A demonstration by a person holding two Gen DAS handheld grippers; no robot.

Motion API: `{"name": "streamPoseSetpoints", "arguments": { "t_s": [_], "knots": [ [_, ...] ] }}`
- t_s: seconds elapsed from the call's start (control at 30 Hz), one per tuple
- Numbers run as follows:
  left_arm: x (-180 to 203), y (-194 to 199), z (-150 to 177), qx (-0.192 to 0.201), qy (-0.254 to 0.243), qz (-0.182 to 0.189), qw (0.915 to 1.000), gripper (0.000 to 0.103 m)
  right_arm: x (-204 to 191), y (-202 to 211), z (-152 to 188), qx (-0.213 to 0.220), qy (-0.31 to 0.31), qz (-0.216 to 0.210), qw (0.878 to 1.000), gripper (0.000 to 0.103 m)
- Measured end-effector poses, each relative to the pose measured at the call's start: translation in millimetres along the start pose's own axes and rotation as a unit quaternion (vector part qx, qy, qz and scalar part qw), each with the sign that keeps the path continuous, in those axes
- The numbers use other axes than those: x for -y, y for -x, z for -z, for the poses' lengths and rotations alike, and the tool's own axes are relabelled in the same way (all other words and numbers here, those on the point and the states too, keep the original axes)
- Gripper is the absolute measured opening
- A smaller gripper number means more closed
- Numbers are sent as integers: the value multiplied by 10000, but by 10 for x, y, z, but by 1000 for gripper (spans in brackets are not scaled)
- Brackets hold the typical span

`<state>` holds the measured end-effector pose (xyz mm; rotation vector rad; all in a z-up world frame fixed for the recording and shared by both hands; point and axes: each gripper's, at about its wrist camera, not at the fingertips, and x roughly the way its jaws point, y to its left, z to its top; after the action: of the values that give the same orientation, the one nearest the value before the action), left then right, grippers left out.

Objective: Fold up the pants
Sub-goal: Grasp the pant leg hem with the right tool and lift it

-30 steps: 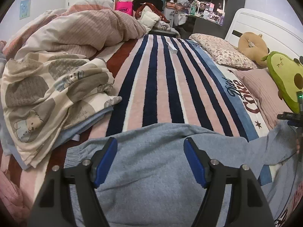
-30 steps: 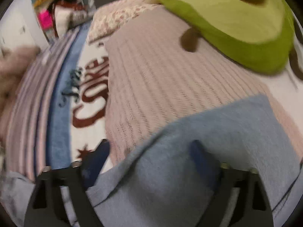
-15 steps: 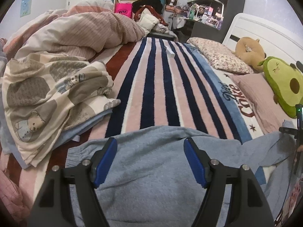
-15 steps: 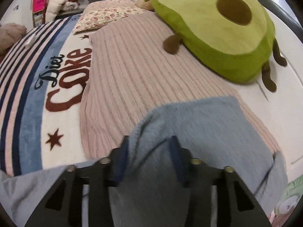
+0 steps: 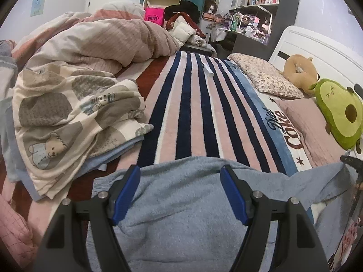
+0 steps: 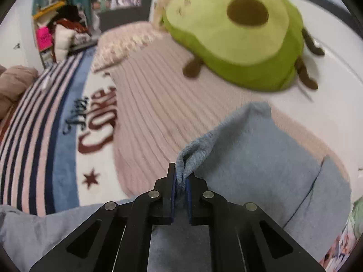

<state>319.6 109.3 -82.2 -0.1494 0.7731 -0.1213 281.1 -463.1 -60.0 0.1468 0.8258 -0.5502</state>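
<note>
Right gripper [image 6: 180, 179]: jaws clenched, blue pads nearly together, grasping a pinched fold of the grey-blue fleece pants [image 6: 261, 165]. The fold rises out of the pads toward 12 o'clock. The rest of the fabric spreads toward 3 o'clock and back under the gripper, lying over a ribbed pink pillow [image 6: 158, 104]. An avocado plush [image 6: 238, 38] lies beyond the pillow at 1 o'clock, apart from the pants.

Left gripper [image 5: 180, 190]: jaws released and set wide. The blue pads [image 5: 126, 195] stand over the pants [image 5: 181, 217]; contact with the cloth cannot be determined, and nothing is clamped between them.

The pants lie across the near edge of the striped blanket [image 5: 195, 104], one leg stretching toward 3 o'clock, where a dark part of the right gripper shows at the frame edge. A bear-print quilt [image 5: 63, 113] is heaped at 10 o'clock, just beside the pants.
</note>
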Motion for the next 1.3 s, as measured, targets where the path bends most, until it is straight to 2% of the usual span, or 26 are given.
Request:
{"name": "streamPoseSetpoints", "arguments": {
  "t_s": [0.23, 0.37, 0.43, 0.57, 0.63, 0.7, 0.77, 0.83, 0.9, 0.93, 1.0, 1.03, 1.07, 1.13, 1.17, 1.2, 1.3],
  "knots": [
    [-51, 49, -15, 69, 24, -52, 10000, 69, -119, 580, -354, 843, -62, -737, 9937, 2],
    [-173, 69, -21, 92, 110, -151, 9998, 70, -8, 860, -258, 1167, 32, -1044, 9877, 2],
    [-268, 60, -9, 73, 202, -204, 9996, 74, 189, 851, -63, 1052, 17, -1039, 9890, 2],
    [-452, -12, 48, -65, 422, -320, 9986, 75, 642, 598, 440, 332, -220, -1068, 9935, 3],
    [-511, -32, 87, -122, 500, -352, 9981, 75, 818, 546, 656, 143, -405, -1271, 9910, 3],
    [-535, -30, 111, -135, 541, -366, 9978, 75, 978, 568, 903, 33, -683, -1677, 9835, 3],
    [-537, -11, 120, -126, 542, -364, 9978, 75, 1074, 604, 1097, -83, -908, -1871, 9781, 3],
    [-517, 8, 121, -103, 515, -365, 9980, 75, 1083, 650, 1208, -186, -971, -1856, 9776, 3],
    [-488, 28, 117, -84, 476, -333, 9983, 75, 962, 735, 1202, -154, -516, -1544, 9865, 2],
    [-471, 41, 118, -74, 451, -324, 9984, 75, 891, 793, 1160, -126, -302, -1233, 9918, 6],
    [-441, 62, 111, -49, 400, -323, 9987, 75, 853, 907, 1047, -9, -267, -722, 9970, 25],
    [-435, 71, 105, -35, 394, -317, 9987, 75, 865, 959, 992, 104, -312, -633, 9975, 41],
    [-435, 81, 100, -21, 404, -294, 9988, 75, 852, 1045, 890, 352, -337, -544, 9973, 51],
    [-428, 89, 94, -16, 410, -256, 9988, 75, 727, 1087, 657, 587, -48, -484, 9971, 54],
    [-427, 91, 94, -17, 401, -249, 9989, 75, 608, 1011, 504, 456, 229, -476, 9976, 65],
    [-421, 92, 94, -16, 384, -253, 9989, 75, 551, 933, 391, 317, 345, -476, 9978, 70],
    [-449, 96, 105, -16, 406, -261, 9988, 75, 346, 539, 64, -214, 639, -383, 9970, 73]
  ]
}}
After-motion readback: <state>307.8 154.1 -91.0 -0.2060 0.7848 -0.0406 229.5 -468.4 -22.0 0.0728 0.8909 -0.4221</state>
